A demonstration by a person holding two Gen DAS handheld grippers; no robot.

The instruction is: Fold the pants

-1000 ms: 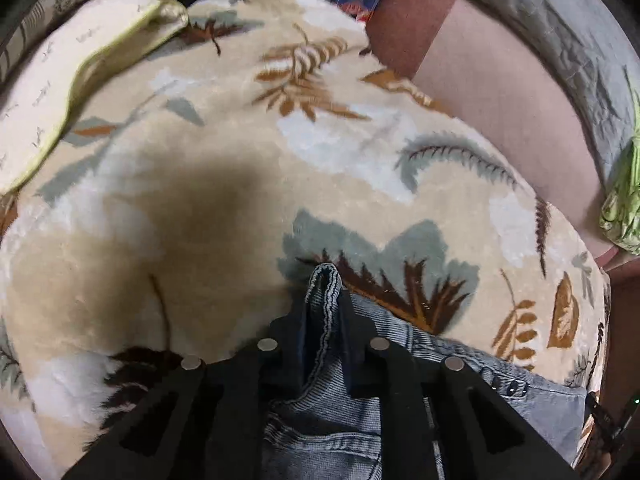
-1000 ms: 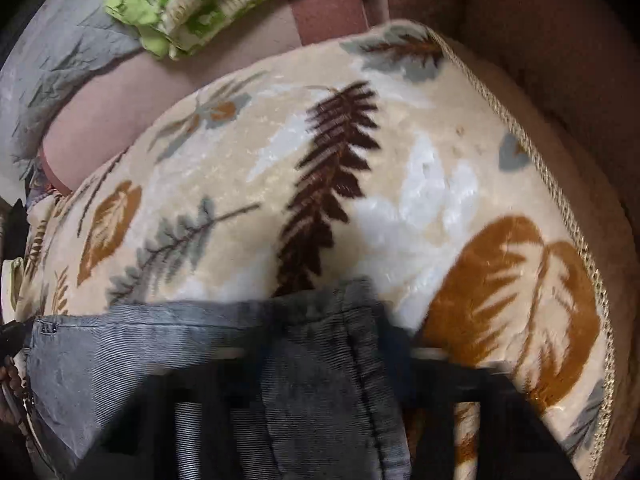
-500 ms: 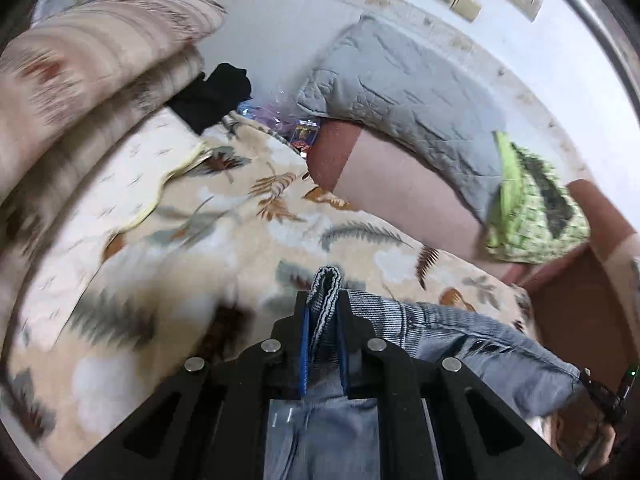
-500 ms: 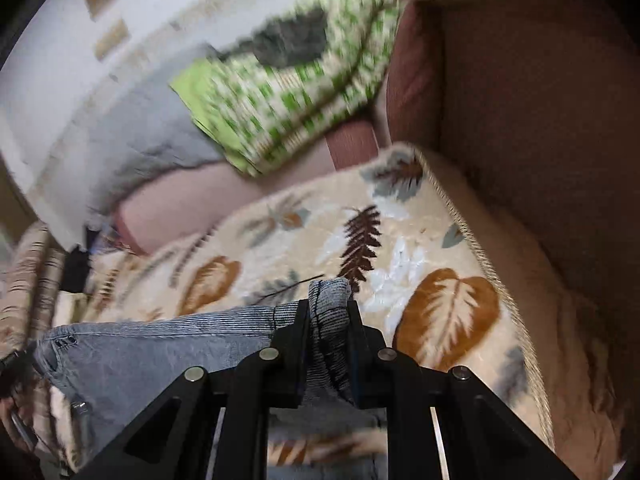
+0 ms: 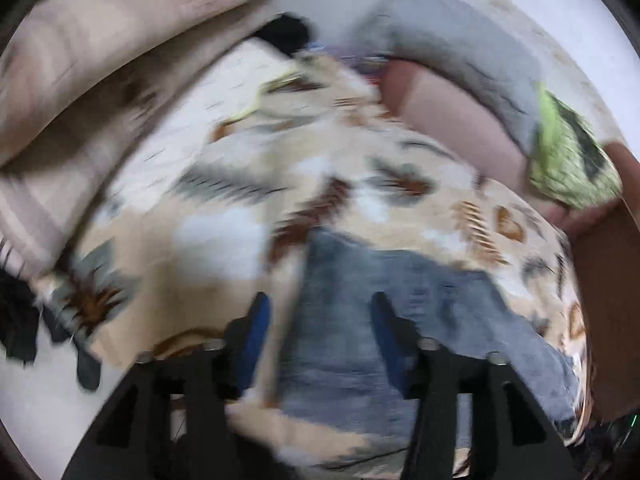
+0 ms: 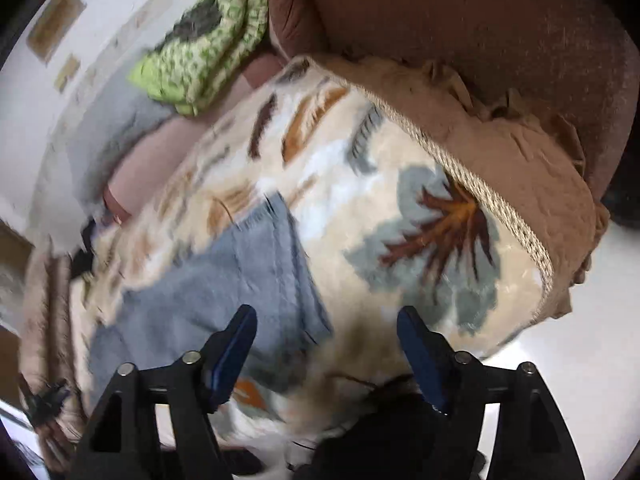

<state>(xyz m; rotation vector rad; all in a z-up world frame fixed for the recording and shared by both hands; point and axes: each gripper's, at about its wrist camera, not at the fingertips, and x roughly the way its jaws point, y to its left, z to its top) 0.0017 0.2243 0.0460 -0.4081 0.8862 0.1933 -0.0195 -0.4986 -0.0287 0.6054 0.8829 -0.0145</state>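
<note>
We see the blue denim jeans (image 5: 400, 320) lying flat on a cream blanket printed with brown and grey leaves (image 5: 224, 216), which covers a brown sofa (image 6: 480, 40). In the left wrist view the left gripper (image 5: 318, 312) hangs over the jeans with its blue-padded fingers (image 5: 256, 332) spread and opening; denim shows in the gap below them, but the pads press on nothing. The picture is blurred, so we cannot tell finer detail of the fabric.

In the right wrist view the right gripper (image 6: 324, 328) likewise has its fingers (image 6: 236, 344) spread and opening, apart from the cloth; the jeans' near right corner lies under the gap, with the left pad over the denim and the right pad over bare blanket.

Beyond the jeans, a grey quilted cushion (image 5: 460, 40) leans against the wall, a green patterned cloth (image 6: 208, 48) sits bunched beside it, and striped beige pillows (image 5: 100, 60) lie at the left.
</note>
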